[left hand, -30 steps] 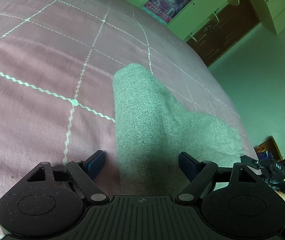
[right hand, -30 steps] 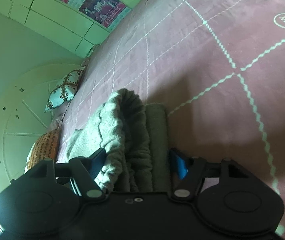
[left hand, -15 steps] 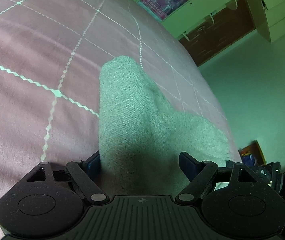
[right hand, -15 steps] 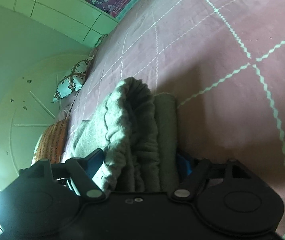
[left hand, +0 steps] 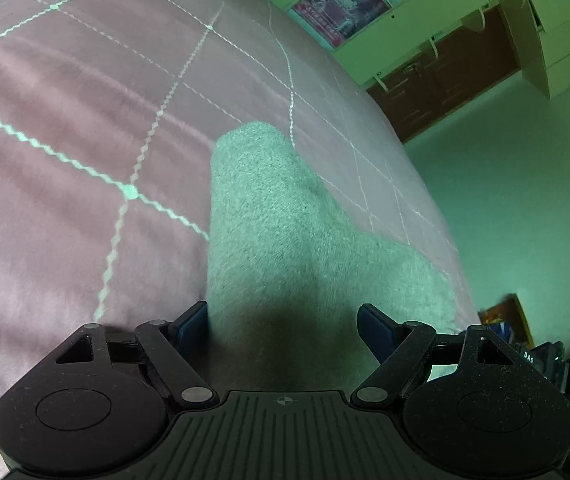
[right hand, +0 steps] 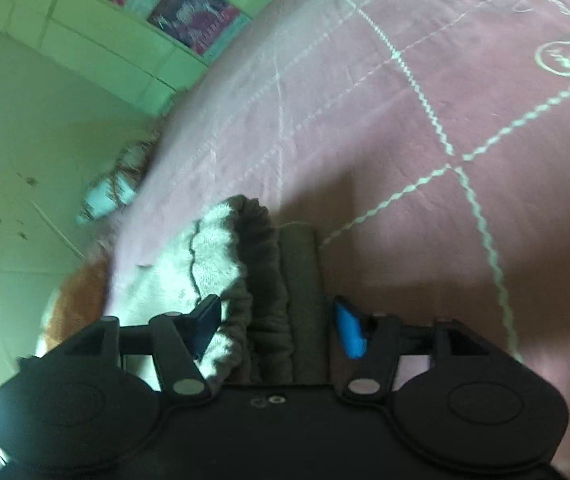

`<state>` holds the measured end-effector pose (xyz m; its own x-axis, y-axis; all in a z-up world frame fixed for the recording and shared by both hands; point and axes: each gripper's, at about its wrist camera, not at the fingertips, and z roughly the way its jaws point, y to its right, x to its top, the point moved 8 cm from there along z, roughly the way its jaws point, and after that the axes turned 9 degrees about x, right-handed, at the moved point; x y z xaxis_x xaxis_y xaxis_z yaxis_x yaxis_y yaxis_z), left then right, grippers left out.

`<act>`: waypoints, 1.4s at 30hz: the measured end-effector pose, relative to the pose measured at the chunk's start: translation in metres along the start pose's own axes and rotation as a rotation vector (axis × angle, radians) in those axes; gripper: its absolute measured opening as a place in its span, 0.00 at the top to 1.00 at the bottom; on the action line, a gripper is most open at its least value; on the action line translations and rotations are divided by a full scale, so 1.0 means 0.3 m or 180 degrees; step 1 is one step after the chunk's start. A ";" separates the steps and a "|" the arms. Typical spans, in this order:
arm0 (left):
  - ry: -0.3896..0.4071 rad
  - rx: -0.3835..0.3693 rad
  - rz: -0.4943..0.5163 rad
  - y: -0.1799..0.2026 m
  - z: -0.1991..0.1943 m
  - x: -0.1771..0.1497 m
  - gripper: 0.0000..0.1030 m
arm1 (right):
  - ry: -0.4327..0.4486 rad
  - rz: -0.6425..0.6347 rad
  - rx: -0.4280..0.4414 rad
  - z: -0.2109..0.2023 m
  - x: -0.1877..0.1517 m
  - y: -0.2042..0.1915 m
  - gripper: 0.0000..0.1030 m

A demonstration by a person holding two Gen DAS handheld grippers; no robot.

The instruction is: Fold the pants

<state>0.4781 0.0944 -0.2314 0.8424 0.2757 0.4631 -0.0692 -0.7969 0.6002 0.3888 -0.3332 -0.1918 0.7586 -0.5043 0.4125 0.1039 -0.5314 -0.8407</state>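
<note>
A wide pink bedspread [left hand: 65, 128] with pale zigzag stitched lines covers a bed and fills most of both views. On it lie grey fleece pants [left hand: 285, 240], folded into a long thick band that runs away from the cameras across the cover.

In the left wrist view, the left gripper [left hand: 283, 320] is spread wide, released, with the near end of the folded band lying between its two blue-padded fingers. The left pad touches the cloth's edge; the right pad sits over the fabric.

In the right wrist view, which is blurred, the right gripper [right hand: 277, 324] is also spread apart. The gathered elastic waistband [right hand: 261, 248] and the folded layers beside it sit between its fingers, and neither pad pinches the cloth.

Green cabinets [left hand: 465, 12] and a patterned pillow [right hand: 109, 196] stand beyond the bed.
</note>
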 end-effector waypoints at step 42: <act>0.0760 0.0194 0.0448 0.123 -0.313 0.030 0.70 | -0.0331 -0.1045 0.0144 0.107 0.018 -0.428 0.68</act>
<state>0.4329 0.1179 -0.1440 0.6764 0.2730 0.6840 -0.1383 -0.8652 0.4821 0.4001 -0.2457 -0.0929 0.7412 -0.2382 0.6276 0.3800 -0.6218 -0.6848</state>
